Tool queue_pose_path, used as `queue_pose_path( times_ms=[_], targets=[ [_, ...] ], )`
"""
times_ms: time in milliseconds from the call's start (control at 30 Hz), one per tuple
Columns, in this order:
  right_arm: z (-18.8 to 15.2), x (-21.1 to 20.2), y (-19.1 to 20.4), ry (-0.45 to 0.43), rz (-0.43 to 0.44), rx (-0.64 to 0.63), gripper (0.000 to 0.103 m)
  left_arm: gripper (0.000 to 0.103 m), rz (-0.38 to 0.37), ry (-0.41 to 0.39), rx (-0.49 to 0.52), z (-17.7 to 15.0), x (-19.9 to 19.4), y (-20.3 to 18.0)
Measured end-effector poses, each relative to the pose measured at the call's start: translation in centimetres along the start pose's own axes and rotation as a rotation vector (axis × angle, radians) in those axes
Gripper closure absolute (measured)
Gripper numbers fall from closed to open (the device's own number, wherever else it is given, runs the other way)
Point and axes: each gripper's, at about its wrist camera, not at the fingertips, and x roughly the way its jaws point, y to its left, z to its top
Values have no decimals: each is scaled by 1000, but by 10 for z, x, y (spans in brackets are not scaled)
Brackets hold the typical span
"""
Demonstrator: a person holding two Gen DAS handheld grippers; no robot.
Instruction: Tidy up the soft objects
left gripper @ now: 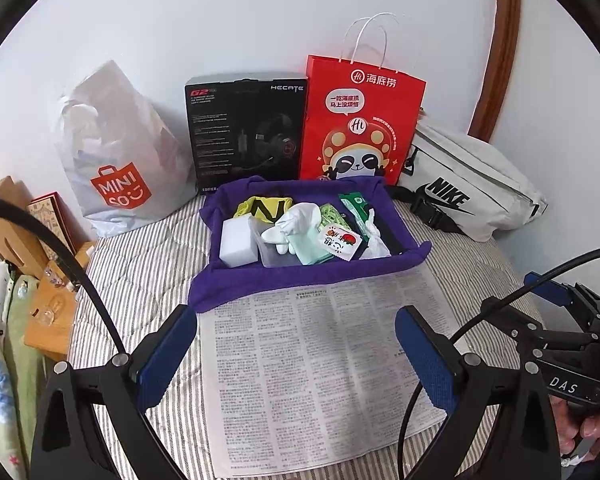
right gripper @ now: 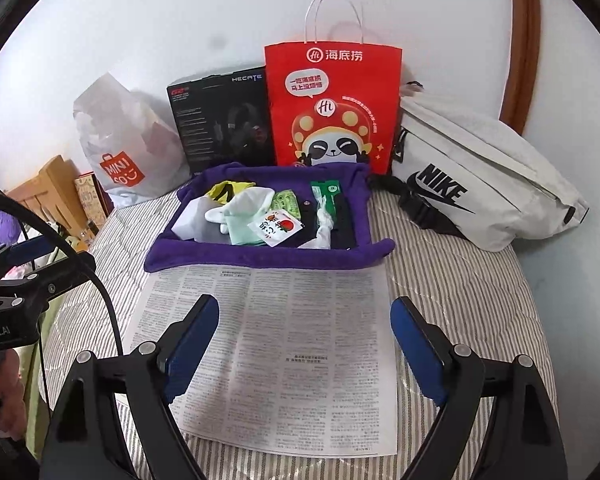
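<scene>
A purple cloth tray point(left gripper: 300, 280) point(right gripper: 260, 258) sits on the striped bed beyond a spread newspaper sheet point(left gripper: 320, 368) point(right gripper: 292, 352). In it lie a white foam block point(left gripper: 238, 243), a yellow-black cloth point(left gripper: 266, 208), a white and mint glove point(left gripper: 296, 232) point(right gripper: 240, 212), a strawberry packet point(left gripper: 338, 242) point(right gripper: 278, 227), green packets point(left gripper: 354, 208) and a knotted white cloth point(left gripper: 374, 240). My left gripper point(left gripper: 296, 360) is open and empty above the newspaper. My right gripper point(right gripper: 304, 348) is open and empty above the same sheet, beside the left one.
Against the wall stand a white Miniso bag point(left gripper: 116, 168), a black headset box point(left gripper: 244, 132), a red paper bag point(left gripper: 360, 120) and a white Nike waist bag point(left gripper: 468, 196). A wooden rack point(left gripper: 32, 264) is off the bed's left edge.
</scene>
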Motion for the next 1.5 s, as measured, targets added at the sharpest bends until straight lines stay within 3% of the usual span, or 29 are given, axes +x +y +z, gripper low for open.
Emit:
queue_pose_path(
  times_ms=[1500],
  targets=[
    [-2,-10,-3,-13,-16,23,16,3,17,12,5,-3,-5,3]
  ],
)
